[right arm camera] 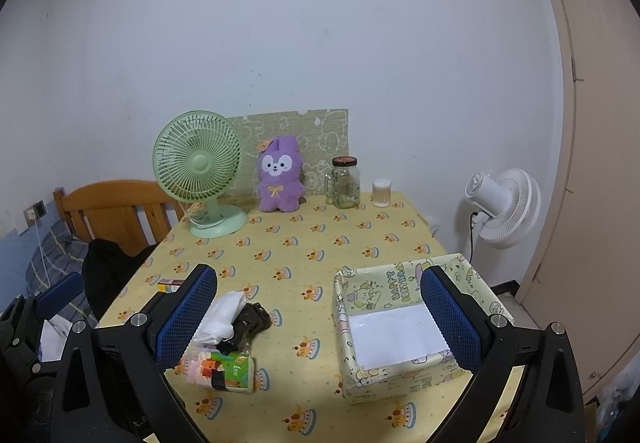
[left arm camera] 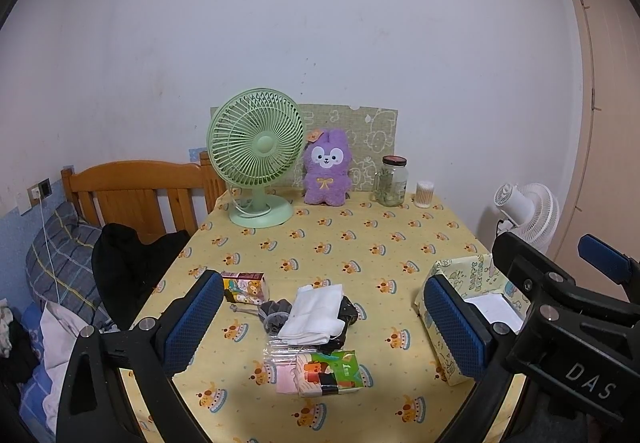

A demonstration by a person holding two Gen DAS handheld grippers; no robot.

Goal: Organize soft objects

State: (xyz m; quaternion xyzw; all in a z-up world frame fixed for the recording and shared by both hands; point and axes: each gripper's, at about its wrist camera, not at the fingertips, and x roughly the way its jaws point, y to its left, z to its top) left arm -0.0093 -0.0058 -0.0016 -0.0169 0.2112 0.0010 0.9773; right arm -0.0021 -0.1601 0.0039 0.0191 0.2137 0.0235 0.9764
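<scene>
Both claws (left arm camera: 326,317) (right arm camera: 320,317) apart above yellow tablecloth (left arm camera: 344,239), white wall (left arm camera: 320,23) behind.

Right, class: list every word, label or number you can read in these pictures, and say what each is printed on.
"DAS": white letters on the right gripper body, seen from the left wrist.
"HAPPY BIRTHDAY": inside wall of the paper-wrapped box.
Tissue pack: print too small to read.
Small cartoon carton: blurred, unreadable.
</scene>
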